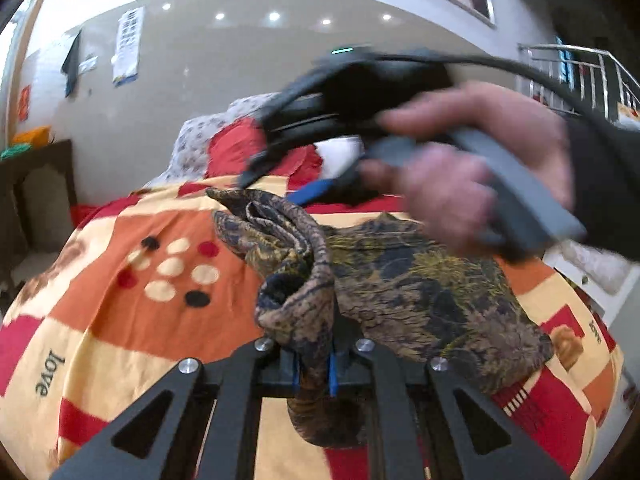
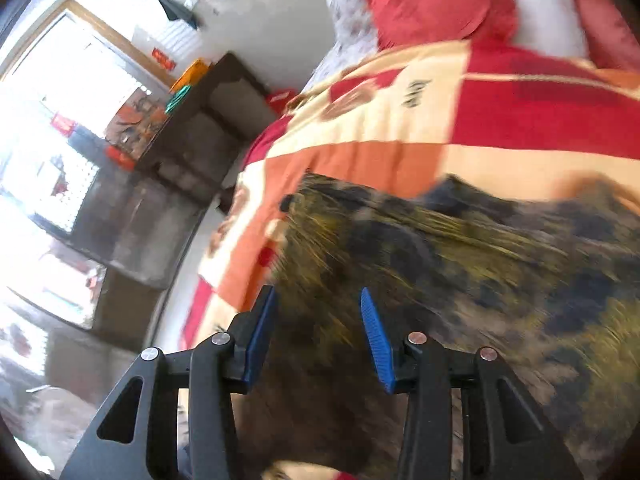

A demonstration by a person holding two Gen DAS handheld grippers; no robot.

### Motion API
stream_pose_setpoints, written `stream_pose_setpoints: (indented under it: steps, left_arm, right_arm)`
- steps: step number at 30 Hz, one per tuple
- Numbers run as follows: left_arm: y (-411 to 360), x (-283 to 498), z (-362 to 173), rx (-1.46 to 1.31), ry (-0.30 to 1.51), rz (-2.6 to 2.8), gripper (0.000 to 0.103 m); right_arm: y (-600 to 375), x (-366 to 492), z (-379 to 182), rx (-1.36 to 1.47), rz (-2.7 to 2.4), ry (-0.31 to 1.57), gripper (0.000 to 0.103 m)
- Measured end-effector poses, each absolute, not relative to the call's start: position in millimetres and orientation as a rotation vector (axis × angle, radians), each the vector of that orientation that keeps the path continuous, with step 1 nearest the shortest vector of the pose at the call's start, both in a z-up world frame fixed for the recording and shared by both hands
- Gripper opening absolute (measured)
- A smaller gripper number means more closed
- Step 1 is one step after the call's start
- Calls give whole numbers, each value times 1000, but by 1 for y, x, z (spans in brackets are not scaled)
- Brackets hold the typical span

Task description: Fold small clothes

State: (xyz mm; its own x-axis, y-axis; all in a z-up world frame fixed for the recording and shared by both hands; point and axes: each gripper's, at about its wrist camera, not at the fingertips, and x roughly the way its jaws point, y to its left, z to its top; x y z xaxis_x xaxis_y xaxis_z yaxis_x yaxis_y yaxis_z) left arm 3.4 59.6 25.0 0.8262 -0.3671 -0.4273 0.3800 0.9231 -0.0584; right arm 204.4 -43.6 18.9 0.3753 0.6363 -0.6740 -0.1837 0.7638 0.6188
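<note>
A small dark garment [image 1: 420, 292] with a brown, yellow and navy print lies on the orange, red and cream bedspread [image 1: 132, 216]. My left gripper [image 1: 314, 368] is shut on a bunched fold of it and lifts that part off the bed. A hand [image 1: 472, 160] holds my right gripper [image 1: 280, 184] above the garment's far edge, blurred. In the right wrist view the right gripper [image 2: 318, 320] stands open, blue pads [image 2: 376, 340] apart, nothing pinched. The garment [image 2: 440, 248] spreads blurred beneath it on the bedspread [image 2: 400, 128].
Red pillows [image 1: 236, 144] and a flowered one lie at the head of the bed. A dark wooden cabinet [image 2: 208, 128] stands beside the bed's left edge, under a bright window [image 2: 60, 92]. A metal railing [image 1: 580, 76] is at the far right.
</note>
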Motion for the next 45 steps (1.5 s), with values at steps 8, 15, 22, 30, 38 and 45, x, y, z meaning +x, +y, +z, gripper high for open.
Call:
stream_pose_setpoints:
  steps: [8,15,22,30,38,45]
  left_arm:
    - [43,4,26,71,451,-446,9]
    - [39,6,24,87,456,-453,9]
    - [33,3,26,98,459,-461,9]
    - [25,-2,44,57,461,-514,9]
    - [-51,-26,67,121,427,-665,9]
    - [-142,-55,45,231,477,-804,9]
  right_arm:
    - [0,244,13,284,501,1218,62]
    - [63,249,19,-153,441,1295,67]
    - [100,247,-4,-595,254,1333,68]
    - [19,256,33,-334,270,1336,26]
    - [-113,230,61,-75,233,1344,26]
    - [-217,189,37,-4,146,1380,26]
